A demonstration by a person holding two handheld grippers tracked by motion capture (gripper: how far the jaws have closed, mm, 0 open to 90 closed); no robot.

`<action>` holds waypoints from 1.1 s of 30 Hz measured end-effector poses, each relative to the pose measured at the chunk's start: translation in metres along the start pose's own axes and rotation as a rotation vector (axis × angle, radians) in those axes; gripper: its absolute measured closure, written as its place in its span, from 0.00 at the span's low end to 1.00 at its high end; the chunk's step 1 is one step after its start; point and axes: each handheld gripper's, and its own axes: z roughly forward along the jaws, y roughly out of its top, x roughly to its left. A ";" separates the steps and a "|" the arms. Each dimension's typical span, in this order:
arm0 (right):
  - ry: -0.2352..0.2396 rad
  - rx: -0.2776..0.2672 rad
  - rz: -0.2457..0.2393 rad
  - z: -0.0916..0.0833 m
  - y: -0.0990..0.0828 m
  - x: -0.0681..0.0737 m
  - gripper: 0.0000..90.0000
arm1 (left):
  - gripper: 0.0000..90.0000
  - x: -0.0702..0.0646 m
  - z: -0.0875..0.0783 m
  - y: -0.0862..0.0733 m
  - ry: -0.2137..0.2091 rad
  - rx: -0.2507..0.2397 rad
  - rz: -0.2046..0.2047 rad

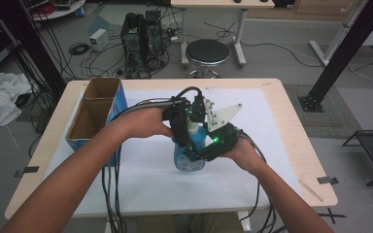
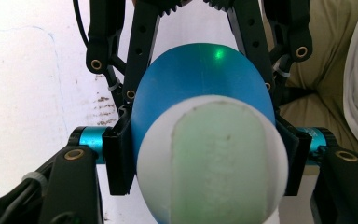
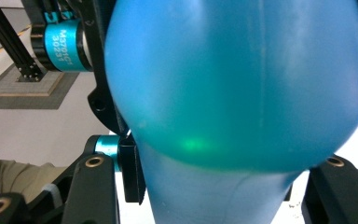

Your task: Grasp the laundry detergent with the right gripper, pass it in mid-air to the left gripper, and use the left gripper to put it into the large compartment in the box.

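The right hand-held gripper (image 3: 214,186) clamps the narrow lower part of a translucent blue bottle (image 3: 237,84).

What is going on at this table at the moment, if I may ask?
A person holds a blue bottle upright on the white-covered table with two handheld grippers. The right gripper is clamped on the bottle's body, and the left gripper is shut on its white cap from above. An open cardboard box stands at the table's left.

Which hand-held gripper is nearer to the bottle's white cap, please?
Left. The left hand-held gripper clamps just below the white cap; the right hand-held gripper clamps the blue bottle lower down.
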 end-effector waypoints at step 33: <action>-0.146 0.177 0.133 -0.081 -0.016 0.007 0.12 | 0.42 0.007 -0.033 -0.018 0.074 0.018 -0.078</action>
